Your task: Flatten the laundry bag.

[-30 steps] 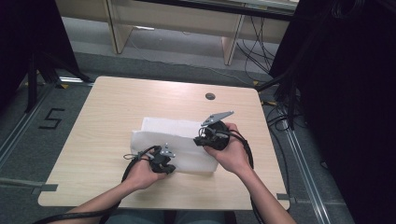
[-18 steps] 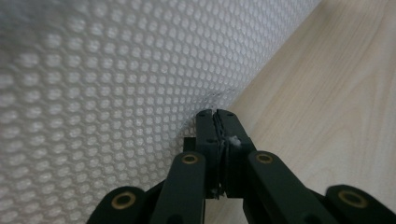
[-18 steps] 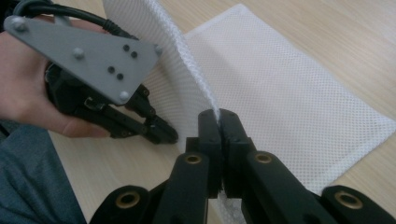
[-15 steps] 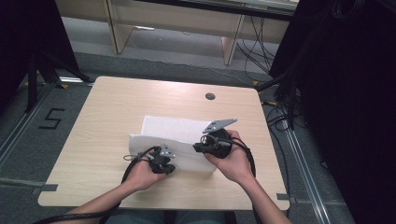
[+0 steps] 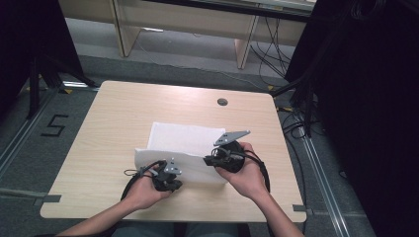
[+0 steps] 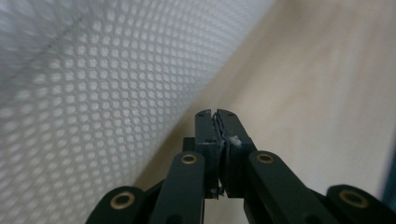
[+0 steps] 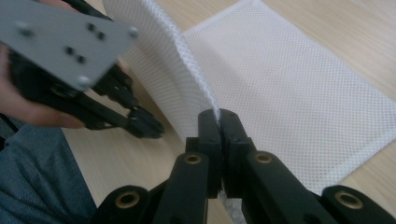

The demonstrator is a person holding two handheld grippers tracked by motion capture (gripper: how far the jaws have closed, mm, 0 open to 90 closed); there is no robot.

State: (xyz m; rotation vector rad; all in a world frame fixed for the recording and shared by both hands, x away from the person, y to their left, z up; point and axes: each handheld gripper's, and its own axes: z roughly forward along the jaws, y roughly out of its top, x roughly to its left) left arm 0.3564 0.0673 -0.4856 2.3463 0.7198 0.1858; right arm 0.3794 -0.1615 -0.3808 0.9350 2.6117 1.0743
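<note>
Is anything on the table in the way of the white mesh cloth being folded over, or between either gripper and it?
Nothing visible does. The right gripper is already shut on the raised edge of the mesh cloth. The left gripper is shut with nothing between its jaws, right beside the cloth. The table beyond the cloth holds no other thing.

We take this for a lab or recording room. At the centre of the high view a plain wooden table (image 5: 123, 118) with a round cable hole (image 5: 222, 101) stands on grey carpet (image 5: 29, 163). At left we read a taped number 5 (image 5: 55, 126) on the floor. Black curtains (image 5: 365, 98) close off the right side, loose cables (image 5: 296, 123) run beside them, and pale desk legs (image 5: 123, 29) show at the top.
</note>
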